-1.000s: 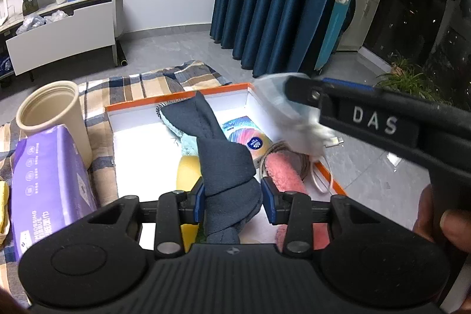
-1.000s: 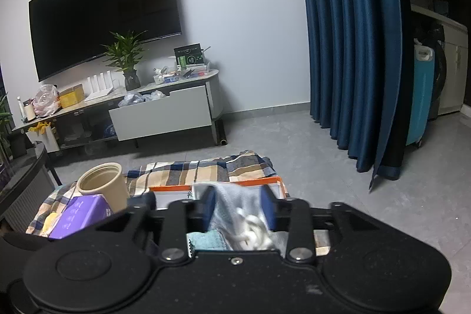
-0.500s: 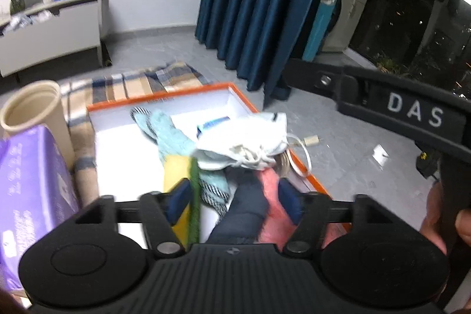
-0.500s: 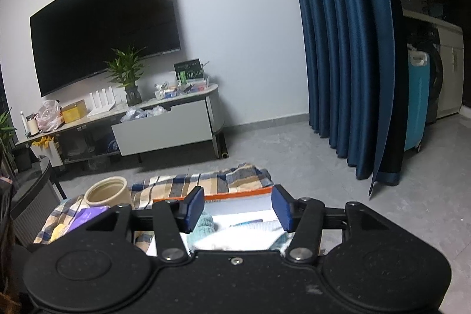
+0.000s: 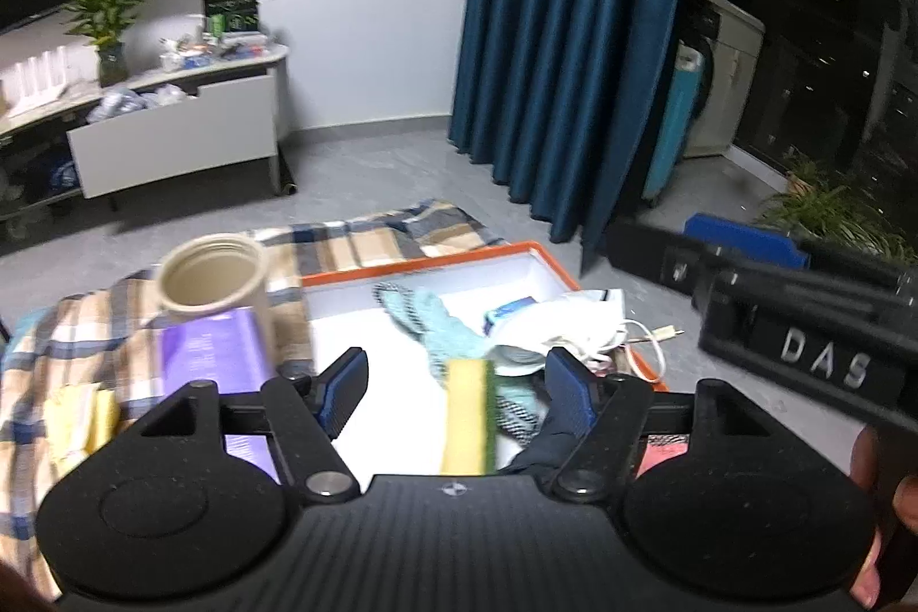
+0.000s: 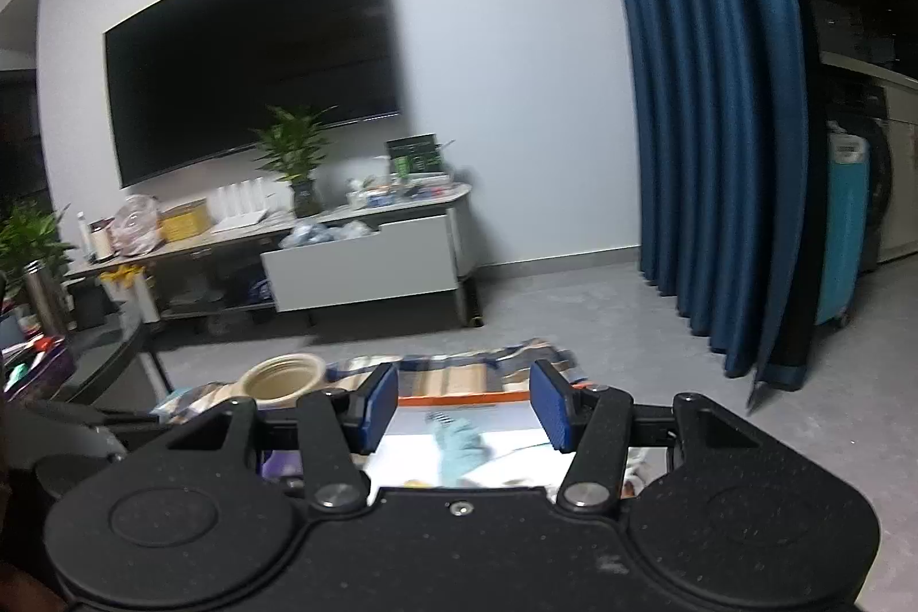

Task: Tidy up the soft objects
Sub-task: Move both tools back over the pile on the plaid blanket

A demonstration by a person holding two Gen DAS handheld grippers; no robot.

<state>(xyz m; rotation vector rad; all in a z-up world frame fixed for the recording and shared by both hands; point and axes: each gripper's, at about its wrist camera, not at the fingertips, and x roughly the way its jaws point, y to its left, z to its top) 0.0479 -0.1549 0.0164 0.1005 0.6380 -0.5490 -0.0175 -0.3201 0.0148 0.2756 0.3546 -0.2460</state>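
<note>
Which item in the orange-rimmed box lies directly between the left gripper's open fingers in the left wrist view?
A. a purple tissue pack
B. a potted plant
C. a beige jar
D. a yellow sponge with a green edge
D: the yellow sponge sits in the white-floored box, framed by the left gripper, untouched.

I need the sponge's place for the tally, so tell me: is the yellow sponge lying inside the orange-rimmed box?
Yes: in the left wrist view the yellow sponge lies on the white floor of the orange-rimmed box, beside the teal cloth.
</note>
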